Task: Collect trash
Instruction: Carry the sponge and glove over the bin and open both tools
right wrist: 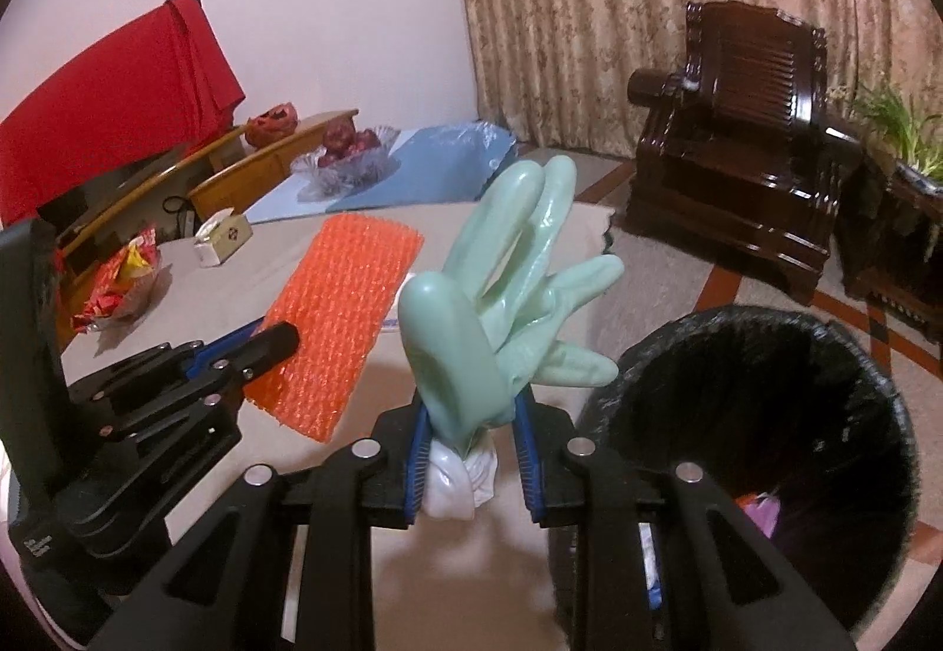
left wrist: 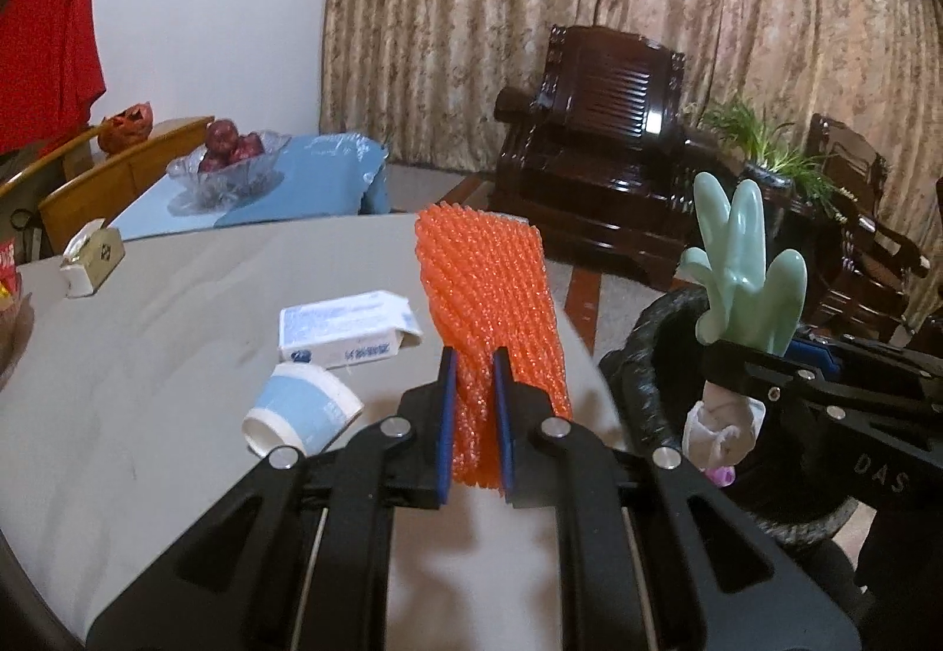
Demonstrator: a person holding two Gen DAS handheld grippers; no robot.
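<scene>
The orange foam net [left wrist: 492, 309] is pinched at its near end between the blue pads of the left gripper [left wrist: 476, 415] and stands up off the counter [left wrist: 177, 332], its far end reaching toward the middle of the left wrist view. In the right wrist view the same net shows left of centre, held out flat over the counter.

The pale green rubber glove [right wrist: 507, 297] is clamped by its bunched cuff in the right gripper [right wrist: 471, 450], fingers splayed upward at the centre of the frame, with a wad of white stuff [right wrist: 454, 480] squeezed in below it. So both grippers are closed on a piece of trash and both pieces are clear of the counter.

The bin with the black liner [right wrist: 760, 415] sits at the lower right of the right wrist view, mouth open, with a scrap of something already inside. In the left wrist view its rim shows behind the right gripper at the right edge.

Still lying on the counter in the left wrist view are a crushed paper cup [left wrist: 300, 409] at lower centre-left and a white and blue box [left wrist: 348, 326] just above it; a small tissue box [left wrist: 91, 256] rests further to the left.

I'd say this is the carry step: both pickups look done, the drop not yet. Next each gripper needs to come over the bin's mouth and let go, the glove being nearer. The net is long and light, so it may catch on the rim unless released well over the opening.
</scene>
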